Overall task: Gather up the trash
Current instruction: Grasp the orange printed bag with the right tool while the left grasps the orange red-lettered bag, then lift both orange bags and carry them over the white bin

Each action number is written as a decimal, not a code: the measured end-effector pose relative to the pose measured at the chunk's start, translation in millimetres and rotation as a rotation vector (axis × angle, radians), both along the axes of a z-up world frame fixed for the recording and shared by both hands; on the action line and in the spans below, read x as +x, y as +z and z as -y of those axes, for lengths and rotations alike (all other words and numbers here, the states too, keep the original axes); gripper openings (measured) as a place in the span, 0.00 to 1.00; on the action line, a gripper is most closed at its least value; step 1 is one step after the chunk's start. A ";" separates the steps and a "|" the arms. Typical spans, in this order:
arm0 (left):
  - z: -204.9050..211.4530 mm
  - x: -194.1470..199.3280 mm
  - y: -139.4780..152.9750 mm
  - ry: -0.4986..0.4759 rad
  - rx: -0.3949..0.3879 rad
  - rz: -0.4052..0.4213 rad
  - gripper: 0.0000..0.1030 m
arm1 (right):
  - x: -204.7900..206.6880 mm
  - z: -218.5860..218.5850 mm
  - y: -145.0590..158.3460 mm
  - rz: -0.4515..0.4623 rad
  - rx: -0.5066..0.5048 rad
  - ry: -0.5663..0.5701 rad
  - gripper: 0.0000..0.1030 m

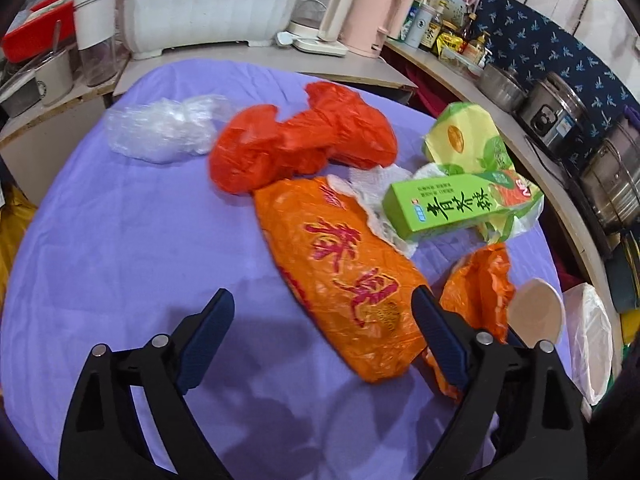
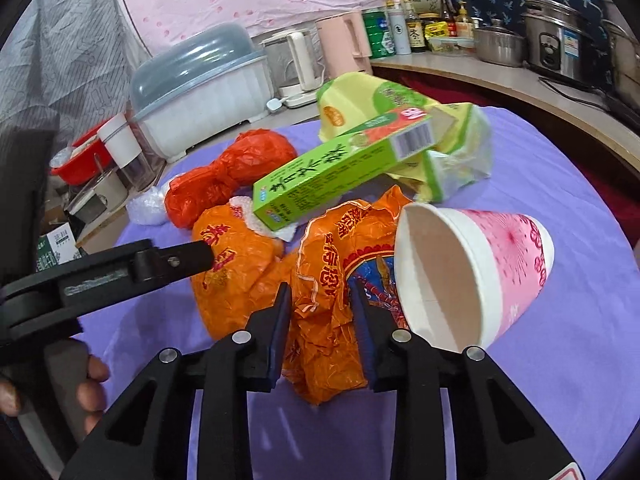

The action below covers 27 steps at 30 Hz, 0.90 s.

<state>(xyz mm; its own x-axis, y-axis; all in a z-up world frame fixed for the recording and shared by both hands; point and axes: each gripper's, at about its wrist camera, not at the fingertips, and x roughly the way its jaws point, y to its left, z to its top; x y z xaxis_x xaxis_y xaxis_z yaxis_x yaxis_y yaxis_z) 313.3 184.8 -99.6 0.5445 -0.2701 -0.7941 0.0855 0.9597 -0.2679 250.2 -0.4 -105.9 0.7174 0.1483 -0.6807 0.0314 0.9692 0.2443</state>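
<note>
Trash lies on a purple-covered table (image 1: 120,240). My left gripper (image 1: 324,312) is open; its right finger touches the near edge of a long orange wrapper (image 1: 340,272), also in the right wrist view (image 2: 236,272). My right gripper (image 2: 320,300) is shut on a second crumpled orange wrapper (image 2: 332,280), seen in the left wrist view (image 1: 480,288). A pink paper cup (image 2: 480,268) lies on its side right of it. A green box (image 1: 452,204) (image 2: 340,172), a red bag (image 1: 304,136) (image 2: 228,172), a yellow-green packet (image 1: 468,136) (image 2: 376,100) and clear plastic (image 1: 160,128) lie farther back.
A white-lined bin (image 1: 592,340) stands right of the table. Behind it, a shelf holds a covered dish rack (image 1: 208,12), kettles (image 1: 328,4), bottles (image 1: 440,28) and steel pots (image 1: 560,108). My left gripper's arm (image 2: 100,276) reaches in from the left.
</note>
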 end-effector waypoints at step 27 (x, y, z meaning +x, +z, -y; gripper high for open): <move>34.8 -53.2 51.6 -0.034 -0.036 0.086 0.17 | -46.2 25.4 51.3 0.130 0.057 0.007 0.28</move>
<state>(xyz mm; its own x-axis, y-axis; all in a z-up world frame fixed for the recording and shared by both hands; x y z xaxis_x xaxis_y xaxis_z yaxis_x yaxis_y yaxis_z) 260.2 150.0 -48.0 0.6003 -0.3173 -0.7341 0.1420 0.9456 -0.2927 204.0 -25.8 -54.6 0.7976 0.1898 -0.5725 -0.0110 0.9536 0.3007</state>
